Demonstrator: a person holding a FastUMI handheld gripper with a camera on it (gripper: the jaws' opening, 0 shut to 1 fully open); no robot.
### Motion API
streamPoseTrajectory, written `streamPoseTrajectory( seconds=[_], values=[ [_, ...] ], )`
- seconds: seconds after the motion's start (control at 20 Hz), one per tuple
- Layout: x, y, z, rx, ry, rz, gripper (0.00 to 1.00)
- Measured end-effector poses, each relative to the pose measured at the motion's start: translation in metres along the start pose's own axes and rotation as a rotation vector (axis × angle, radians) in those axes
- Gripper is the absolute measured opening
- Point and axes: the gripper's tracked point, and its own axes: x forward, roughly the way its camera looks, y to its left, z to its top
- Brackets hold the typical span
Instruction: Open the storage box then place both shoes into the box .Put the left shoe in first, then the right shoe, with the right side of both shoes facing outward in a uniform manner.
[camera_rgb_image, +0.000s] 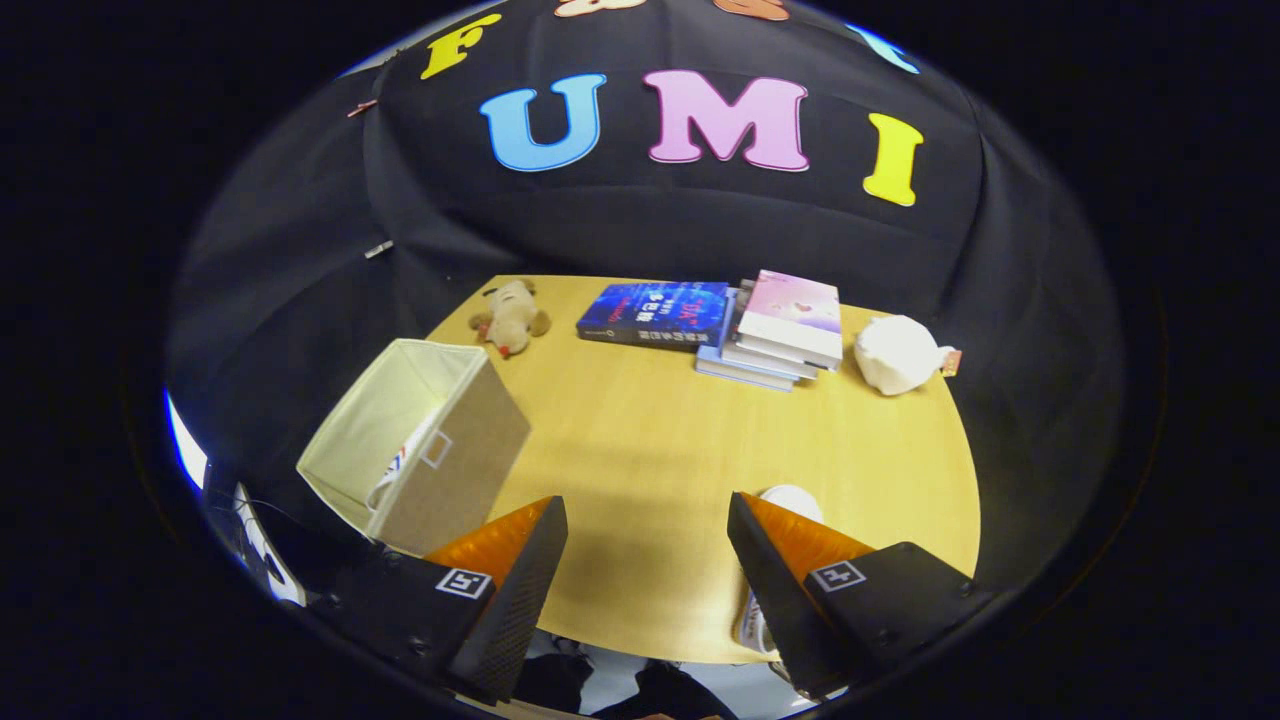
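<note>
Wooden tabletop (650, 440): we are hovering the gripper (647, 555) spread and empty. Open fabric storage box (420, 445) sits left, one shoe inside; the other white shoe (790, 500) lies under the right finger, light, best gripped at its collar.

Light wooden desk (650, 450), open fabric storage box (420, 445) near one side, plush dog (510, 315), stacked books (740, 325), white pouch-like thing (897, 353) along far edge, white shoe (790, 500) partly hidden behind claw (648, 545), fingers apart, gripping nothing.
</note>
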Motion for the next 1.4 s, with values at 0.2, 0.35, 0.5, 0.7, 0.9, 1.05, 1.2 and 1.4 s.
streamPoseTrajectory(
  seconds=[0.2,0.35,0.5,0.7,0.9,1.05,1.2,1.4],
  values=[
    [0.0,-0.054,-0.047,-0.005,0.074,-0.038,0.99],
    [0.005,-0.09,-0.079,0.005,0.134,-0.048,0.99],
    [0.016,-0.118,-0.11,0.024,0.2,-0.05,0.99],
    [0.04,-0.149,-0.144,0.02,0.287,-0.057,0.99],
    [0.062,-0.158,-0.167,0.068,0.354,-0.014,0.99],
    [0.082,-0.155,-0.172,0.118,0.369,0.026,0.95],
    [0.091,-0.144,-0.175,0.176,0.391,0.058,0.74],
    [0.092,-0.138,-0.175,0.213,0.393,0.048,0.41]
  ],
)
